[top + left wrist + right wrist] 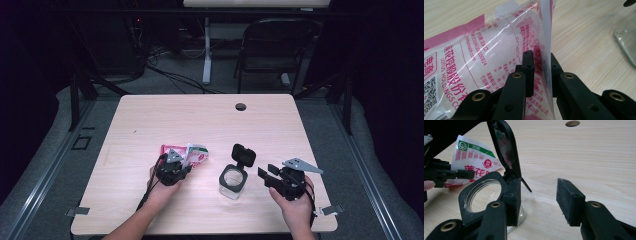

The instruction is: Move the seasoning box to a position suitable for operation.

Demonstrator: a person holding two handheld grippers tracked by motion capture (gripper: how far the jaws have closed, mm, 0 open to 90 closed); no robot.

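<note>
High view: on the wooden table [150,125], the left gripper [176,169] holds a pink-and-white packet [196,154] at about 9 o'clock from the glass jar [232,181]. The jar stands upright near the front edge, its black flip lid [244,154] raised. The right gripper [272,175] sits at 3 o'clock from the jar.

Left gripper view: the 2 jaws are clamped on the packet's [486,57] sealed edge; white granules appear to fill it. The packet looks unopened.

Right gripper view: the jaws stand apart, the near one just beside the jar [482,195], holding nothing. The jar looks empty.

Judgement: the lid is open and the packet gripped; opening it and pouring into the jar remain.
</note>
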